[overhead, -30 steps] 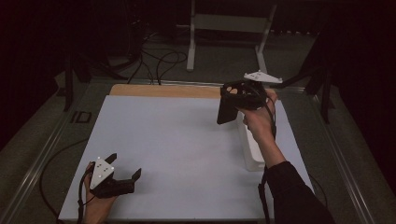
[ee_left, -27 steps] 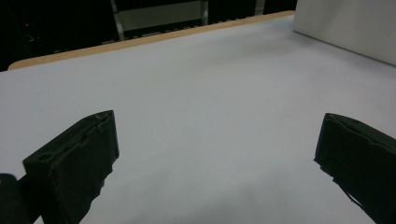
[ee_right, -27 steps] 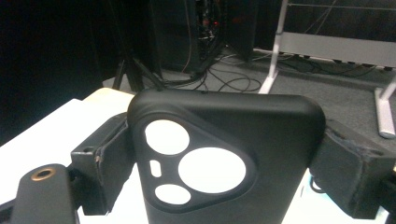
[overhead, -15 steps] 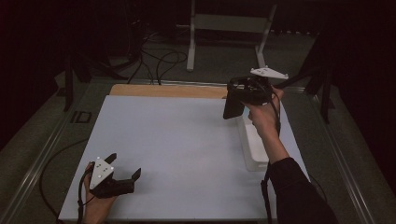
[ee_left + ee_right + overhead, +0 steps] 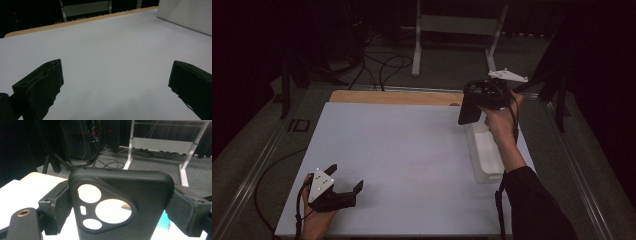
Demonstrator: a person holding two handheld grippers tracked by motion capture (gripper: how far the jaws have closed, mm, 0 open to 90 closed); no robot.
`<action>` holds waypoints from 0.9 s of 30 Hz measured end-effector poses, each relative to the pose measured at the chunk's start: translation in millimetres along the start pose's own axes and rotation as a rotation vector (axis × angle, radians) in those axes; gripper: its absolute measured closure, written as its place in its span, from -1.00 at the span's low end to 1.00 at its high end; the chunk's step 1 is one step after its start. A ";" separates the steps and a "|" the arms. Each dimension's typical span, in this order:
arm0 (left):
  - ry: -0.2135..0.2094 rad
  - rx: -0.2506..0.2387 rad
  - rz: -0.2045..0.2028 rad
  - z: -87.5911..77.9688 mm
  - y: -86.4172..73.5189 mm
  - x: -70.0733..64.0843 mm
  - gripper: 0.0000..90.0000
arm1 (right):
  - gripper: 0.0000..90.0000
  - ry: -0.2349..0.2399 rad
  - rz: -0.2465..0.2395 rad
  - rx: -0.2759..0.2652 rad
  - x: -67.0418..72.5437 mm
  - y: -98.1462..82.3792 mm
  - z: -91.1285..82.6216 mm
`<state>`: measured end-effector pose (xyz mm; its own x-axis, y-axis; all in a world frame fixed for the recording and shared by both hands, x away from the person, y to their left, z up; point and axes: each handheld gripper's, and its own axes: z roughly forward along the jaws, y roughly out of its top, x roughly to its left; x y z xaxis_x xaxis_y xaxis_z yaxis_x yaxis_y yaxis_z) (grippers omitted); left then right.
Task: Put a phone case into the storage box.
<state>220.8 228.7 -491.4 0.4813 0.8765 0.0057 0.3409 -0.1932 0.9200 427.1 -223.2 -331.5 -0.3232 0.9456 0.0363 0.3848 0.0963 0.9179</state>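
A white table (image 5: 412,160) is taking up most of the dim room, with a wooden strip along its far edge and dark floor, cables and a grey metal stand (image 5: 452,30) lying beyond it. Nearest the person in the high view, the left claw (image 5: 346,187) is resting low on the near left corner of the table, its jaws standing wide apart with nothing between them; the left gripper view is confirming this, showing bare white surface running between the two black jaws and, at its upper right, the pale wall of a white tray (image 5: 190,15). Farther off in the high view, that tray (image 5: 484,155) is lying along the right edge of the table, and the right claw (image 5: 469,107) is hanging in the air above its far end, raised in the person's right hand (image 5: 499,120). From above, the thing in the right claw is reading as no more than a dark slab; the right gripper view is showing it as a black phone case (image 5: 120,202), with a rounded triangular camera opening and several round cut-outs. The jaws are clamping the phone case by its two long sides, and it is standing upright between them, well clear of the table.
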 end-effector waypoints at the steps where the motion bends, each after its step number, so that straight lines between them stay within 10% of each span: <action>1: 0.000 0.000 0.003 0.1 0.0 -0.1 -1.00 | -0.69 -0.001 -0.001 0.000 -1.1 0.5 0.0; 27: 0.001 0.001 0.004 -0.2 0.0 0.9 -1.00 | -0.69 -0.098 0.019 0.025 -31.3 -0.2 6.4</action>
<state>221.1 229.6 -491.3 0.4821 0.8761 0.0092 0.3397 -0.1966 0.9198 442.7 -250.8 -335.3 -0.2301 0.9731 0.0135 0.4119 0.0848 0.9073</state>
